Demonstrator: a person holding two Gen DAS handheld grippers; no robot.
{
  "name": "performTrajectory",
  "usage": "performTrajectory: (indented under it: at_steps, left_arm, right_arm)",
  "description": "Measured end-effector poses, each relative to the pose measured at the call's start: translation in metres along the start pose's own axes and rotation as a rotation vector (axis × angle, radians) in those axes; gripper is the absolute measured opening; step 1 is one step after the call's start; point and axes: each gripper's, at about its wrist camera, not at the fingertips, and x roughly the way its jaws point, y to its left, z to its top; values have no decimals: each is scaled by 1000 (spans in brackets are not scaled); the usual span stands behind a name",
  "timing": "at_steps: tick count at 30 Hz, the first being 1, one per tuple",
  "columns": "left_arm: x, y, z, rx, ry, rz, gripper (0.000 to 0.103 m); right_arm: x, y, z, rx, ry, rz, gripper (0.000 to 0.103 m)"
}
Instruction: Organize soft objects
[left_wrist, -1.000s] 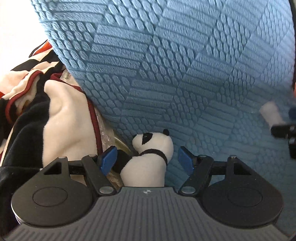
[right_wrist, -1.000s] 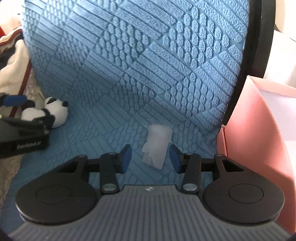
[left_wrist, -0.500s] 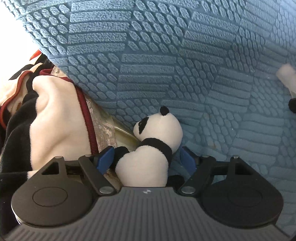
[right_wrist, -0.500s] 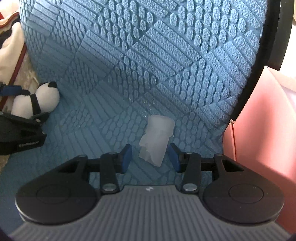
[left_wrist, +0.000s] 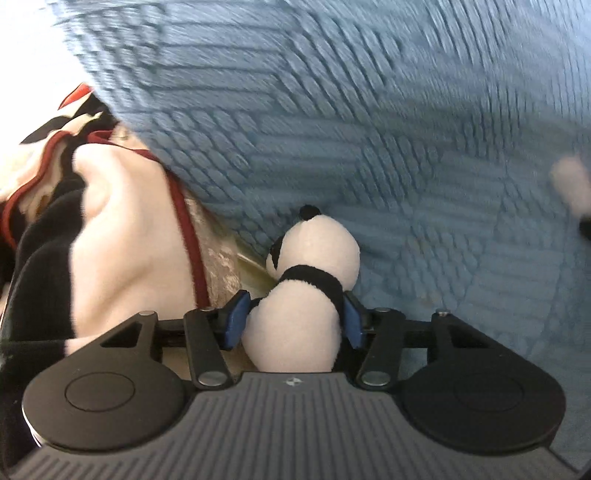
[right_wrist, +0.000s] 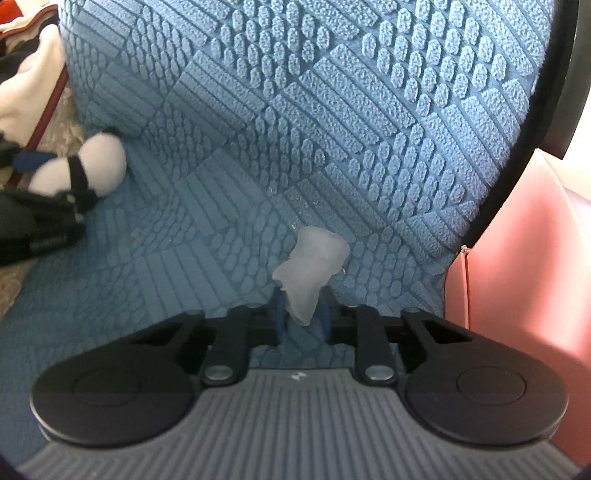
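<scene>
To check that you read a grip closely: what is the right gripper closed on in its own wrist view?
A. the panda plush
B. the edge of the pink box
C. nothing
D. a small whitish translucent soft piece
D: the right gripper has just closed its blue pads on the whitish translucent piece, while the panda plush lies far left.

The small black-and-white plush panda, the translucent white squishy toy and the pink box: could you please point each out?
Small black-and-white plush panda (left_wrist: 295, 332): left wrist view, white belly.
Translucent white squishy toy (right_wrist: 312, 266): right wrist view, its middle.
Pink box (right_wrist: 517, 258): right wrist view, side wall.
</scene>
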Motion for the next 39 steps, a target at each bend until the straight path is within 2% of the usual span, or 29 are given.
performTrajectory:
  at_steps: [5,10,15,19,28,31,39]
  left_arm:
    - [-15,17,4,-117,-37,-46,59]
    - [-24,28,5,-225,-40,-141,59]
    - [-48,29,1,-282,-87,-160,59]
    - [-62,37,-10,-382,-91,-240,59]
    - [-88,23,-39,-455,-74,-349,59]
    - [-95,18,-45,-461,-68,-365,59]
    - [-113,13,-79,-524,-29,-393,59]
  right_arm:
    - [-12,2,2,-16,-19,8,15]
    - [-22,-2,0,-2,-18,27,15]
    - [-39,-4,-2,14,-34,45,15]
    - [-50,-11,-8,35,-38,66,15]
    - [-62,-13,-23,60,-21,75,14]
    - [-64,-8,-29,92,-7,108,14]
    - [-82,9,-57,90,-2,117,13]
